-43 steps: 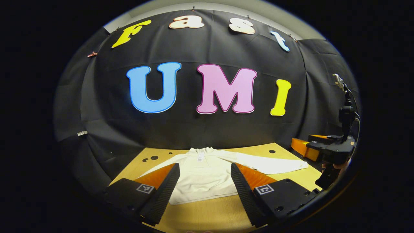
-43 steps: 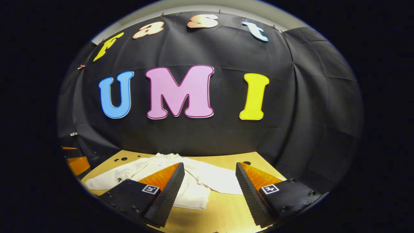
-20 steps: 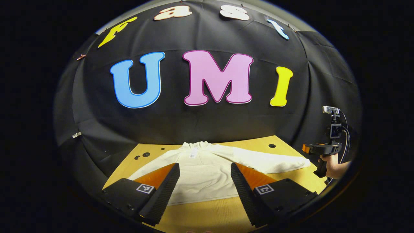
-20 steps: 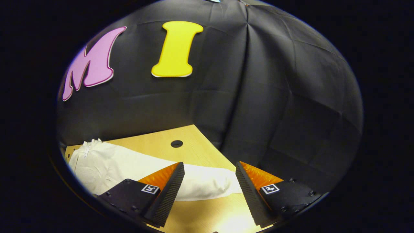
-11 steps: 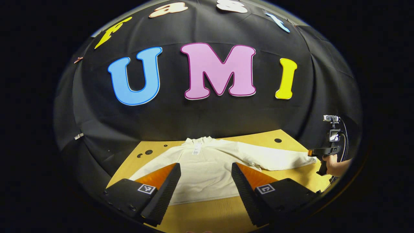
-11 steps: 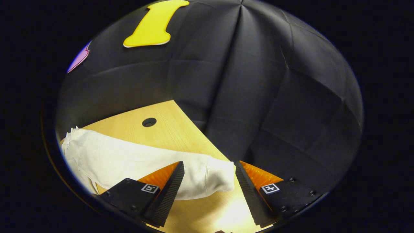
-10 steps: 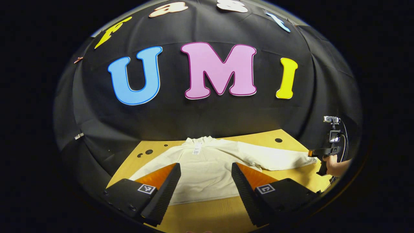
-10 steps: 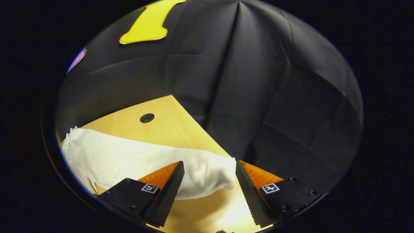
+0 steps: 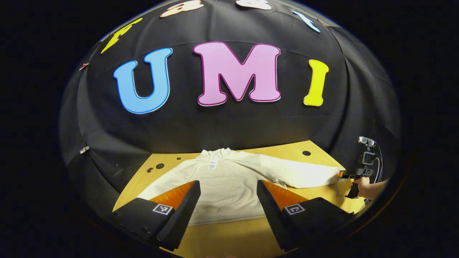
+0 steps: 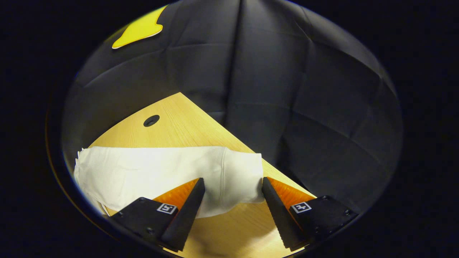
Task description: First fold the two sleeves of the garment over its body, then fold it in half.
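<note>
right gripper view: my right gripper (image 10: 233, 195) is wide open around the sleeve cuff (image 10: 240, 172), nothing pinched yet. garment (image 9: 229, 182) lies flat on the table (image 9: 315, 195), both sleeves and the half fold still to do.

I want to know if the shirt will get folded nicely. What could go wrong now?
The right claw is open around the sleeve cuff, which lies near the table edge. It might pinch only the top layer, or scrape the table. The left claw is open above the shirt body, holding nothing. So when the sleeve gets pulled, the whole white shirt could slide or wrinkle.
</note>
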Demonstrator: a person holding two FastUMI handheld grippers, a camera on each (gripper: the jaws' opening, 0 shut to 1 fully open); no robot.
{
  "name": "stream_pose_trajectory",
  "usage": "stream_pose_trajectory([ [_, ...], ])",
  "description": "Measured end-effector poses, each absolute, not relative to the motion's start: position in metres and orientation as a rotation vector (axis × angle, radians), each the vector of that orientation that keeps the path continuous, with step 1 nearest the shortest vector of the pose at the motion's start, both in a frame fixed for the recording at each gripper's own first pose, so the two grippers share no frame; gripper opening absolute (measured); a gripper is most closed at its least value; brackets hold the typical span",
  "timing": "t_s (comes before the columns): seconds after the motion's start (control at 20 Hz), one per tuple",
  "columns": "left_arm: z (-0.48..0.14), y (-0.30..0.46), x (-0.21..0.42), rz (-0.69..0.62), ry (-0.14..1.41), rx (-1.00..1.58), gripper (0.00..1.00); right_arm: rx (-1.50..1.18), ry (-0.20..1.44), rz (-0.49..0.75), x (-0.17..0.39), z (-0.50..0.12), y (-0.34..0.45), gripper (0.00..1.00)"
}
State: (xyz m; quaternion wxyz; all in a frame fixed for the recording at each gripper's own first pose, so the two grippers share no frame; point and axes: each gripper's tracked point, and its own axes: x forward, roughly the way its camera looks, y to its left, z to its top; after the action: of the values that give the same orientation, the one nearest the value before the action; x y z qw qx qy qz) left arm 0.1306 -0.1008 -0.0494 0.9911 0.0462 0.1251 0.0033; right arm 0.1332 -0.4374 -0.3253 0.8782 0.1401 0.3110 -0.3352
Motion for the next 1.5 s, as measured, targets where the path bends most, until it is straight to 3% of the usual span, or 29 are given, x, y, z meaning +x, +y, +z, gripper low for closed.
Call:
stream_pose_trajectory([
  [0.05, -0.05, -0.101, 0.13, 0.007, 0.253, 0.085, 0.97, 0.284, 0.644, -0.658, 0.138, -0.324, -0.434, 0.99],
  [0.2, -0.054, -0.101, 0.128, 0.006, 0.263, 0.059, 0.97, 0.269, 0.669, -0.602, 0.147, -0.324, -0.419, 0.48],
  [0.25, -0.054, -0.1, 0.127, 0.007, 0.266, 0.053, 0.97, 0.284, 0.673, -0.595, 0.148, -0.323, -0.415, 0.45],
  [0.3, -0.053, -0.099, 0.126, 0.006, 0.266, 0.048, 0.97, 0.288, 0.668, -0.597, 0.147, -0.323, -0.415, 0.19],
  [0.35, -0.053, -0.097, 0.124, 0.006, 0.264, 0.044, 0.97, 0.302, 0.675, -0.598, 0.145, -0.322, -0.415, 0.23],
  [0.5, -0.054, -0.088, 0.119, 0.015, 0.263, 0.025, 0.97, 0.37, 0.669, -0.598, 0.148, -0.321, -0.415, 0.09],
  [0.9, -0.056, -0.041, 0.099, 0.098, 0.268, -0.052, 0.97, 0.369, 0.676, -0.589, 0.149, -0.304, -0.415, 0.08],
  [1.5, -0.068, 0.035, 0.054, 0.186, 0.223, -0.012, 0.98, 0.143, 0.516, -0.377, 0.232, -0.171, -0.312, 0.08],
])
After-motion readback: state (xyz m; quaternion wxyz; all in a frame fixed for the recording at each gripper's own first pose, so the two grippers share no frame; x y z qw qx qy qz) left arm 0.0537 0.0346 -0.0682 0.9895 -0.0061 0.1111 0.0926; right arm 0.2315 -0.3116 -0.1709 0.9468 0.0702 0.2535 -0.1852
